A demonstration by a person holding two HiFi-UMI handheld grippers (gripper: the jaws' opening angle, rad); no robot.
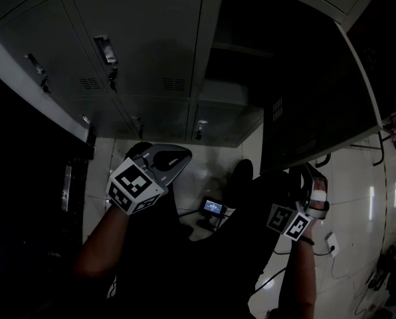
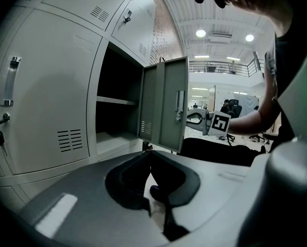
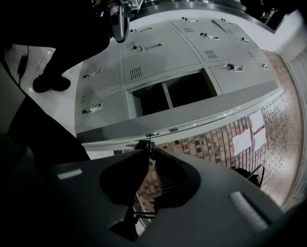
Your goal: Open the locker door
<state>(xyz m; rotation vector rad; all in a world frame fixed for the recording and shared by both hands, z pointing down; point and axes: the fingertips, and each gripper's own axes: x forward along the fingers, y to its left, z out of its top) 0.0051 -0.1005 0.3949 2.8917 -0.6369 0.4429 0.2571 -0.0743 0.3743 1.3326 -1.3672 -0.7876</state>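
The grey locker door (image 1: 304,78) stands swung wide open to the right, leaving the dark compartment (image 1: 251,32) with its shelf exposed. In the left gripper view the door (image 2: 166,104) shows its outer face and handle (image 2: 179,106). My right gripper (image 1: 315,178) hangs low beside the door's free edge, jaws together and holding nothing; it shows as the right gripper (image 2: 190,118) just right of the handle, and I cannot tell if it touches the door. My left gripper (image 1: 178,158) is held low in front of the closed lockers, shut and empty. Both compartments (image 3: 174,91) gape dark.
Closed locker doors (image 1: 138,45) with handles and keys fill the left and the row below. A small lit device (image 1: 213,208) and cables (image 1: 331,244) lie on the tiled floor by the person's legs. A brick wall (image 3: 236,138) adjoins the lockers.
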